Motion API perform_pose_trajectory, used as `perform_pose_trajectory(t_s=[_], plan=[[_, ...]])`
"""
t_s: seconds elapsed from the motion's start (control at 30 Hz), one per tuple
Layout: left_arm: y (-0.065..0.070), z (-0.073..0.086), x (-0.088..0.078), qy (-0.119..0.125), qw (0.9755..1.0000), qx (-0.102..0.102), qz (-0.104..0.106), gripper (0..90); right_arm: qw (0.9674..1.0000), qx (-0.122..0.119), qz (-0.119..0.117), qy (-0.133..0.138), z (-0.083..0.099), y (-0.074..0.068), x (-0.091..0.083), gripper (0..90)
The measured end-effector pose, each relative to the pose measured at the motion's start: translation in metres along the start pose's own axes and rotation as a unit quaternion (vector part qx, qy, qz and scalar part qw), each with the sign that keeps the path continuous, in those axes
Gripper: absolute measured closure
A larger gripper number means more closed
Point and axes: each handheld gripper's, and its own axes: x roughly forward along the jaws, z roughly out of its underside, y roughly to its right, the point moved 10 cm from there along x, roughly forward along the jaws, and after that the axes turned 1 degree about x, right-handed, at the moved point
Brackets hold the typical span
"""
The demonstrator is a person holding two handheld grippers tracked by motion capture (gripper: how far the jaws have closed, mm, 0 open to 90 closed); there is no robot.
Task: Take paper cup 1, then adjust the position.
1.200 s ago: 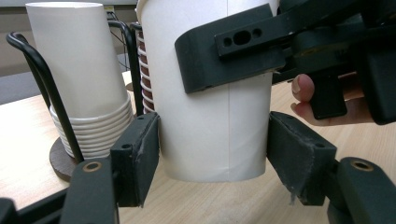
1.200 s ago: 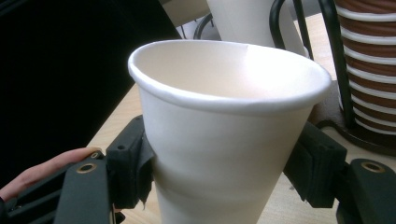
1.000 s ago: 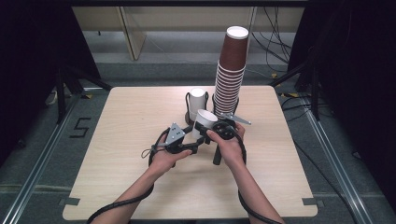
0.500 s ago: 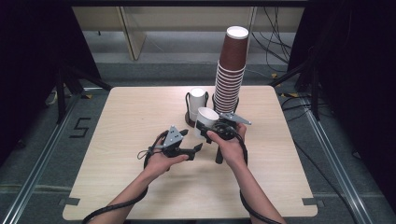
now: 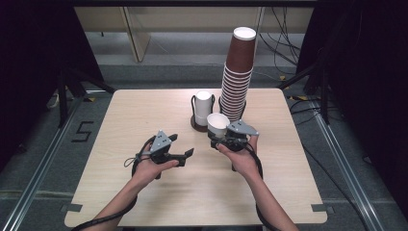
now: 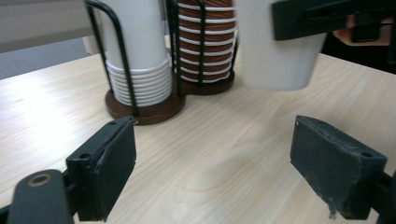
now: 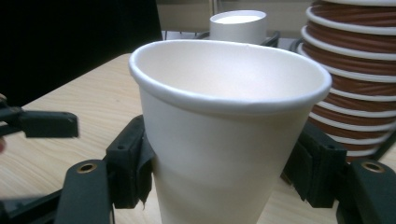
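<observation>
A: R gripper [image 7: 219, 186] jaws?

B: Clamped on 1 white paper cup [image 7: 224, 140], low on the wall, mouth up, held just above the tabletop [image 5: 144, 110] in front of the cup rack [image 5: 198, 126].

A: L gripper [image 6: 212, 172]?

B: Jaws have just been opening, now wide, nothing between them; bare wood under them, the cup a bit ahead.

A: How'll the cup handle?

B: Prob. very light, thin wall, dents easily. Grip mid-wall or under the rolled rim, gently.

A: Rest?

B: White stack [image 5: 203, 107] and tall brown stack [image 5: 238, 72] stand in the rack, 2 posts side by side.

A: Unclear bits?

B: Cup base is cut off in the R gripper view; can't tell if the wall is pinched in.
</observation>
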Motion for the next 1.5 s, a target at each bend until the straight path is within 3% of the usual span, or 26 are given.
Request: perform_pose_trajectory(t_s=[0.03,0.07,0.1,0.13,0.27,0.3,0.47,0.5,0.57,0.77,0.87,0.9,1.0,1.07,1.17,1.2,1.27,1.3,1.4,1.47,1.5], plan=[[-0.002,0.0,-0.003,0.0,1.0,0.0,-0.004,14.1,0.9999,-0.013,0.008,0.0,0.0,0.004,-0.003,32.3],[-0.004,0.0,-0.005,0.001,1.0,0.0,-0.006,14.1,1.0,-0.003,0.005,0.003,0.001,0.004,-0.004,32.2],[-0.007,0.0,-0.008,0.003,1.0,-0.002,-0.009,14.0,0.9998,-0.019,0.01,0.001,0.001,0.007,-0.007,32.2],[-0.008,0.0,-0.009,0.004,0.9999,-0.002,-0.011,13.9,0.9999,-0.009,0.013,0.003,0.003,0.009,-0.009,32.2],[-0.018,0.004,-0.02,0.007,0.9997,-0.005,-0.022,13.6,0.9994,-0.021,0.027,-0.002,0.006,0.02,-0.018,32.1],[-0.021,0.005,-0.023,0.008,0.9996,-0.007,-0.025,13.5,0.9996,-0.011,0.027,0.0,0.007,0.021,-0.02,32.0],[-0.037,0.012,-0.032,0.014,0.9988,-0.024,-0.041,13.4,0.9987,-0.025,0.043,-0.003,0.009,0.039,-0.031,31.7],[-0.038,0.013,-0.034,0.014,0.9987,-0.025,-0.042,13.5,0.999,-0.012,0.043,-0.001,0.01,0.04,-0.031,31.7],[-0.041,0.015,-0.036,0.018,0.9984,-0.025,-0.049,13.4,0.9987,-0.008,0.051,-0.003,0.011,0.045,-0.034,31.7],[-0.042,0.016,-0.042,0.024,0.9979,-0.024,-0.055,13.1,0.9972,-0.028,0.069,-0.005,0.012,0.06,-0.042,31.5],[-0.042,0.017,-0.043,0.025,0.9977,-0.022,-0.058,13.1,0.9971,-0.015,0.074,-0.005,0.013,0.062,-0.045,31.4],[-0.043,0.018,-0.043,0.025,0.9977,-0.023,-0.058,13.1,0.997,-0.025,0.073,-0.001,0.013,0.064,-0.045,31.4],[-0.045,0.02,-0.043,0.024,0.9975,-0.026,-0.061,13.1,0.9965,-0.021,0.081,-0.007,0.015,0.068,-0.048,31.4],[-0.046,0.02,-0.043,0.03,0.9974,-0.029,-0.059,13.1,0.9961,-0.007,0.087,-0.011,0.017,0.069,-0.051,31.4],[-0.046,0.022,-0.044,0.024,0.9973,-0.029,-0.063,13.1,0.9961,-0.012,0.087,-0.005,0.017,0.074,-0.053,31.1],[-0.046,0.022,-0.044,0.024,0.9973,-0.029,-0.063,13.1,0.9953,-0.025,0.093,-0.008,0.018,0.078,-0.056,31.0],[-0.046,0.023,-0.043,0.024,0.9972,-0.031,-0.064,13.1,0.995,-0.006,0.099,-0.011,0.021,0.078,-0.059,30.9],[-0.046,0.024,-0.043,0.024,0.9972,-0.031,-0.064,13.2,0.9945,-0.027,0.1,-0.009,0.02,0.083,-0.061,30.9],[-0.047,0.024,-0.042,0.025,0.997,-0.032,-0.065,13.2,0.994,-0.024,0.106,-0.011,0.023,0.089,-0.065,30.8],[-0.047,0.025,-0.042,0.022,0.997,-0.032,-0.066,13.2,0.9939,-0.005,0.109,-0.016,0.027,0.091,-0.068,30.8],[-0.047,0.025,-0.042,0.022,0.997,-0.032,-0.067,13.2,0.9933,-0.021,0.112,-0.014,0.028,0.095,-0.069,30.7]])
